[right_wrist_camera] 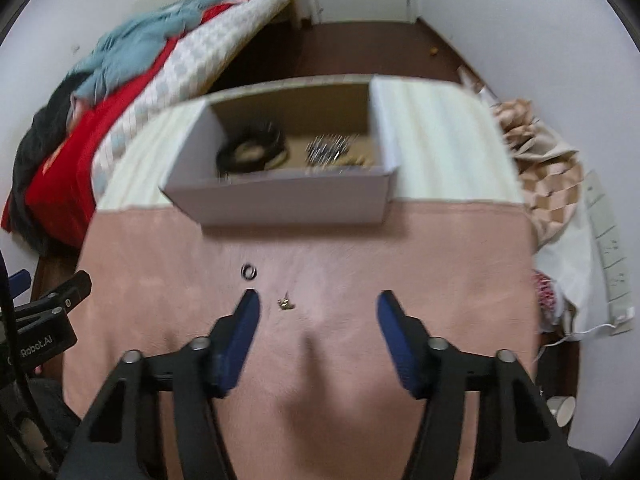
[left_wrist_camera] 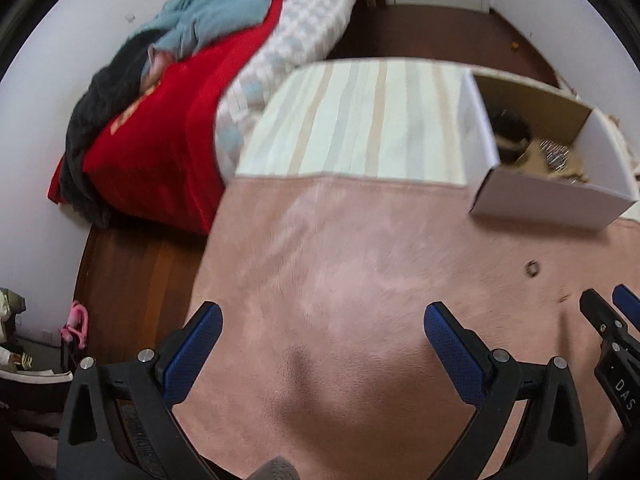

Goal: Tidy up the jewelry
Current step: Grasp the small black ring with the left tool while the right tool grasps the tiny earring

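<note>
A small dark ring (right_wrist_camera: 249, 271) and a tiny gold piece (right_wrist_camera: 285, 303) lie loose on the pink cloth (right_wrist_camera: 440, 264), just ahead of my right tool (right_wrist_camera: 316, 300), the ring nearer the white box (right_wrist_camera: 280, 200); both too small and blurred to read an axis. The box holds a dark bangle (right_wrist_camera: 252, 150) and silvery items (right_wrist_camera: 330, 146), nothing blocking between. Both my right tool and left tool (left_wrist_camera: 322, 314) are spread wide, holding nothing.

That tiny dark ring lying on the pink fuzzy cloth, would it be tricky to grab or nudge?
The small dark ring looks thin and flat-lying, so the wide blue pads of the right gripper may struggle to get under it. It is probably rigid and very light. Nudged, it might roll, though the soft pink cloth should damp that.
</note>
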`<action>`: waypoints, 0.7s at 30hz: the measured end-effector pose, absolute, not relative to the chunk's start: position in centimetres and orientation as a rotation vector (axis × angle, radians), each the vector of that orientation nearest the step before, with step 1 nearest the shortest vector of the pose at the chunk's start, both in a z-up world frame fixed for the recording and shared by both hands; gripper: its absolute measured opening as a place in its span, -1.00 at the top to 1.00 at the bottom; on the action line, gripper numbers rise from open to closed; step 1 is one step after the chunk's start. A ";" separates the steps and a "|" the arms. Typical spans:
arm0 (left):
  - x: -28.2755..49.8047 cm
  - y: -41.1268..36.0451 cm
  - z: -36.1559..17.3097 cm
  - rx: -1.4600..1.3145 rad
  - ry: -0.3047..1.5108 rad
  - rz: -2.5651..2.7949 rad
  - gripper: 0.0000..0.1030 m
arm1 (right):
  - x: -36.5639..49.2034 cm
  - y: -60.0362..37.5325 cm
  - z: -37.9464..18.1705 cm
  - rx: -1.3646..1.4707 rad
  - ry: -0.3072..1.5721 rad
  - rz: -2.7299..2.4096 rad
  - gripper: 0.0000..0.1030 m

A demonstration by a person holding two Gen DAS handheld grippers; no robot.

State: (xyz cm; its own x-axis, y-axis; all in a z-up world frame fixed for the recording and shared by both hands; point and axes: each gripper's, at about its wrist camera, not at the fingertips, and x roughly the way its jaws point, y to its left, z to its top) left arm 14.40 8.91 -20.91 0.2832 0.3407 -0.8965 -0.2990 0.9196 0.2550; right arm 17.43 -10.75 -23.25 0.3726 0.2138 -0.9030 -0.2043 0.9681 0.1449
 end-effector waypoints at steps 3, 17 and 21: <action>14.6 9.0 -22.1 0.035 1.233 0.428 -1.00 | 17.5 -9.5 -25.3 -0.002 1.161 0.291 -0.06; 18.7 2.5 -23.2 -0.056 1.218 0.162 -0.99 | 17.8 -14.2 -24.8 0.068 1.113 0.189 0.83; 20.0 -0.5 -24.9 -0.031 1.245 0.092 -0.75 | 18.0 -17.0 -24.3 0.083 1.111 0.128 0.83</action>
State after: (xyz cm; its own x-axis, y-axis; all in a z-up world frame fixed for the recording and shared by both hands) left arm 19.97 -0.50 -24.92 0.3166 0.0529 -0.9471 -0.0871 0.9958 0.0265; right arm 18.05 -17.04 -24.34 0.4378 0.1440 -0.8875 -0.0612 0.9896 0.1304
